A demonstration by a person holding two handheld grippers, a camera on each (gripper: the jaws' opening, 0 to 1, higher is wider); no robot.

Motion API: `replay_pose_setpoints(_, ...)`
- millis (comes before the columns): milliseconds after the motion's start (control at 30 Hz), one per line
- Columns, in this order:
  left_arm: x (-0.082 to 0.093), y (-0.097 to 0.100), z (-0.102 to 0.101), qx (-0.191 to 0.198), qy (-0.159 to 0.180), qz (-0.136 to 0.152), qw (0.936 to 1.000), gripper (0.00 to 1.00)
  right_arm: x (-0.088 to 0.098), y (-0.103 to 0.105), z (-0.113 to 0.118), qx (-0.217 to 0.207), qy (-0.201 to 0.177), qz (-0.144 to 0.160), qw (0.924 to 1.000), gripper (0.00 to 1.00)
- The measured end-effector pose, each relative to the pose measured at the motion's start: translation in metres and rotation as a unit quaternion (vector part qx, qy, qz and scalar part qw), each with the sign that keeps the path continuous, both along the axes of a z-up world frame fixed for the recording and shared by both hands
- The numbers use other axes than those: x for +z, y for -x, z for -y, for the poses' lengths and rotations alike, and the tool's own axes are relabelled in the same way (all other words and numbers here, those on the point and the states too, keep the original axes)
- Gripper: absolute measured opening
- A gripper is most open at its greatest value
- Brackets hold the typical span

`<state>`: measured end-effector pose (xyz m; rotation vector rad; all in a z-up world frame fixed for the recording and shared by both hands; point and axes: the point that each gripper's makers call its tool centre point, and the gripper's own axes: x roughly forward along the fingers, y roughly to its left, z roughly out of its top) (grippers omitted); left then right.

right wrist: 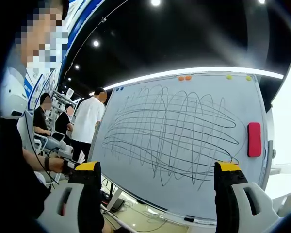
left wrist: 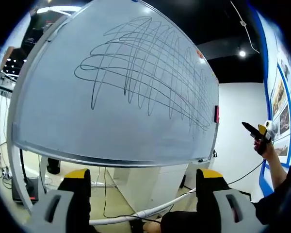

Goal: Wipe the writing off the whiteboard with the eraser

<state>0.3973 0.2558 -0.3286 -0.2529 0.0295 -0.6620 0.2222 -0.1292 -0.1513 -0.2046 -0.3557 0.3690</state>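
Facing the whiteboard with both tools up, I have my right gripper spread wide, jaws well apart and holding nothing, the board straight ahead between them. Dark scribble loops cover most of its face, every line still there. The red eraser sits stuck on the board near its edge, above and just outside my right jaw, well apart from the tip. Small orange magnets and yellow ones dot the top rim, and a marker lies in the tray at the bottom. Off past my left jaw, several people stand by desks. My left gripper is open too, empty, aimed at the board from a steep angle, so the scribble stretches away ahead. From there the eraser is a red sliver at the far edge, beyond the right jaw. My right hand shows out to the side with its tool, apart from the board.
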Motion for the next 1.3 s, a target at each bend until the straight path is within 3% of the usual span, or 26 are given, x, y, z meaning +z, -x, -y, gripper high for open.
replay_pose_setpoints(467,-0.015,-0.023,-0.015,0.017,0.001,-0.012,0.9998,0.89,0.004,0.000,-0.003,0.000,0.004,0.001,1.0000,0.97)
replay_pose_setpoints(767,-0.025,-0.026,-0.012,0.023,0.008,-0.023,0.9994,0.89,0.007,-0.001,-0.009,0.005,0.009,-0.001,0.9999,0.97)
replay_pose_setpoints(967,-0.023,-0.034,-0.010,0.026,0.020,-0.012,0.9994,0.89,0.010,-0.004,-0.001,0.000,0.002,0.000,1.0000,0.97)
replay_pose_setpoints(1300,-0.037,-0.045,-0.012,0.025,0.022,-0.018,0.9993,0.88,0.010,-0.007,-0.001,-0.004,-0.001,-0.010,0.9999,0.97)
